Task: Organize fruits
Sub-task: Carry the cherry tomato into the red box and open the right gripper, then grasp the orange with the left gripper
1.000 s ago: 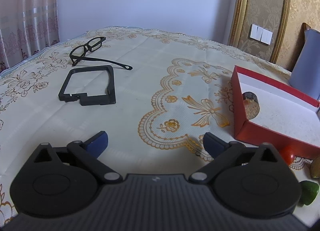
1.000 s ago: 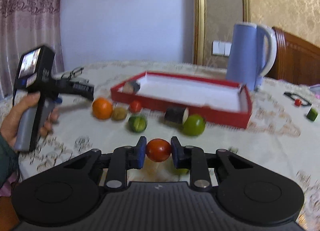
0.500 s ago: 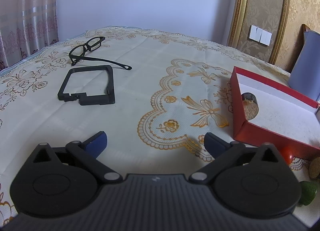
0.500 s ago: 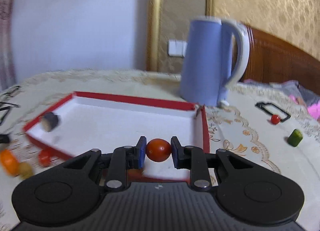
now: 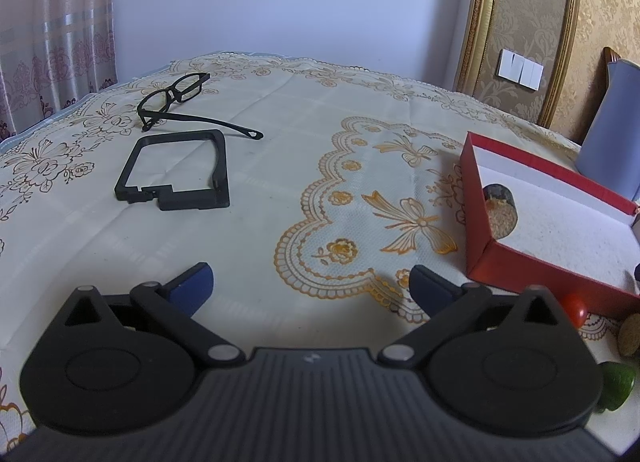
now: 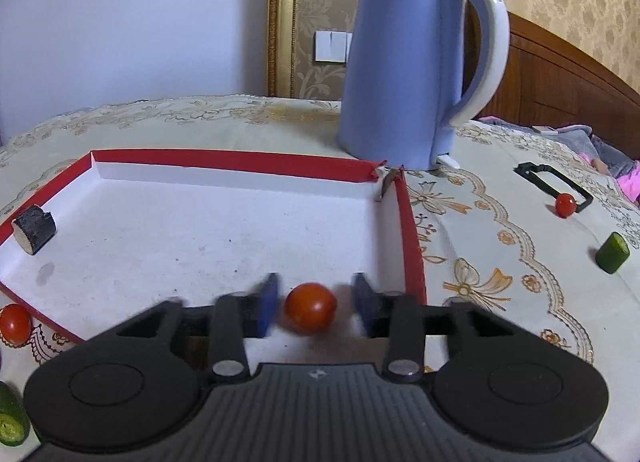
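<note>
My right gripper [image 6: 313, 304] hangs over the near right part of the red box [image 6: 248, 161], and its jaws are opening. A red cherry tomato [image 6: 310, 307] sits between the blue pads, with a gap on each side, over the box's white floor. A dark cut piece [image 6: 34, 228] lies in the box's left corner. My left gripper [image 5: 310, 286] stands open and empty above the tablecloth, left of the red box [image 5: 520, 268]. Beside that box's near wall lie a red tomato [image 5: 576, 309], a brown fruit [image 5: 631, 335] and a green lime [image 5: 618, 384].
A blue kettle [image 6: 408, 62] stands right behind the box's far right corner. A second tomato [image 6: 565, 205] by a black frame [image 6: 552, 178] and a green chunk [image 6: 612, 253] lie to the right. Glasses [image 5: 176, 96] and a black frame [image 5: 176, 170] lie far left.
The right gripper swung from the loose fruits to above the box, then its pads parted from the tomato. The left gripper kept still.
</note>
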{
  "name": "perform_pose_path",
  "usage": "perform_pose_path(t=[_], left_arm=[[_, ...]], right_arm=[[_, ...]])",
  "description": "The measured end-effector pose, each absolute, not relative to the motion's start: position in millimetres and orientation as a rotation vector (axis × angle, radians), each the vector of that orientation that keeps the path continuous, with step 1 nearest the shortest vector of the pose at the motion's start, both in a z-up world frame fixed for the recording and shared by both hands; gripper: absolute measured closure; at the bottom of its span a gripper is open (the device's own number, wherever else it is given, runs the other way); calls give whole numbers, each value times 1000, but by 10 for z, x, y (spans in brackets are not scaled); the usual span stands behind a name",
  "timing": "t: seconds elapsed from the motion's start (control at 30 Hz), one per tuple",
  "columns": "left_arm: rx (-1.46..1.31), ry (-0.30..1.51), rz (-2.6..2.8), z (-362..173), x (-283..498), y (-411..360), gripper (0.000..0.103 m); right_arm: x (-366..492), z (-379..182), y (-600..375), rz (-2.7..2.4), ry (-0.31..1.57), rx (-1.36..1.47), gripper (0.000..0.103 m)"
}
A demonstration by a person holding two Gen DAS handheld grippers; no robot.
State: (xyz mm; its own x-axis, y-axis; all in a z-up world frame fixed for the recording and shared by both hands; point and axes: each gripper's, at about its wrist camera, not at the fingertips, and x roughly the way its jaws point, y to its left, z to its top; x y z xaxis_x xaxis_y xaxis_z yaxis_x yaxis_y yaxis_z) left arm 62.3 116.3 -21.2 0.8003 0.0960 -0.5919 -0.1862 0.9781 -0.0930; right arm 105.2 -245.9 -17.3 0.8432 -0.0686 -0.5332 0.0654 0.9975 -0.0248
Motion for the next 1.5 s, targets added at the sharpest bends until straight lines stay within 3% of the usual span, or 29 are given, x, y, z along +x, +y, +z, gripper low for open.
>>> perform_pose_path(t=[0.17, 0.53, 0.73, 0.93, 1.2, 1.5], left_arm=[[-149, 626, 152, -213, 623, 1162, 0], [-143, 629, 153, -218, 627, 1153, 0], [-156, 622, 146, -218, 621, 1167, 0], [-135, 585, 95, -159, 474, 1138, 0], [9, 428, -99, 38, -86, 826, 0], [54, 451, -161, -23, -121, 497, 0]], right_arm=[[749, -42, -2418, -71, 482, -45, 26], [-50, -151, -2764, -150, 488, 16, 22], [72, -221, -2873, -156, 589, 66, 20], [105, -255, -2896, -185, 620, 79, 7], [134, -264, -2924, -182, 625, 84, 4], [126, -263, -2919, -182, 625, 85, 4]])
